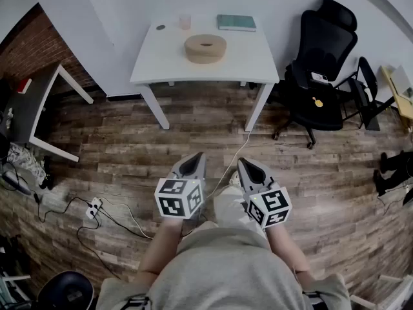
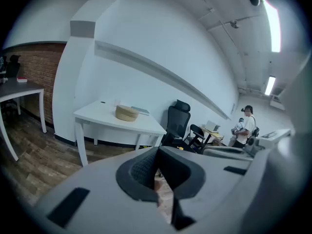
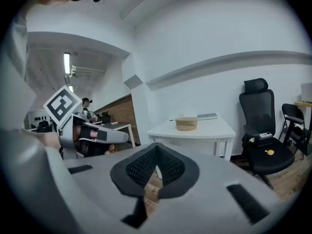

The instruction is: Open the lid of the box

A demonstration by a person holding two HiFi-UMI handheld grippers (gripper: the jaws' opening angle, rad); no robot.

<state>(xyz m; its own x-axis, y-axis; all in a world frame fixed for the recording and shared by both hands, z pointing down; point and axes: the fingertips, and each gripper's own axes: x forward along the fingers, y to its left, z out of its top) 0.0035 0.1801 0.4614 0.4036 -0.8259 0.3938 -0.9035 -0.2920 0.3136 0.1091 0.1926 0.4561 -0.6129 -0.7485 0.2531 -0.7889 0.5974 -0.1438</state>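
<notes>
A round tan box (image 1: 206,48) with its lid on sits in the middle of a white table (image 1: 161,63) far ahead of me. It shows small in the left gripper view as the box (image 2: 126,112) and in the right gripper view as the box (image 3: 186,123). My left gripper (image 1: 194,159) and right gripper (image 1: 246,166) are held close to my body over the wooden floor, well short of the table. Both are shut with nothing between the jaws.
On the table also lie a green book (image 1: 236,22), a small clear cup (image 1: 185,22) and a dark disc (image 1: 161,27). A black office chair (image 1: 319,70) stands right of the table, a grey desk (image 1: 26,105) at left. Cables and a power strip (image 1: 95,207) lie on the floor. A person (image 2: 246,126) stands far off.
</notes>
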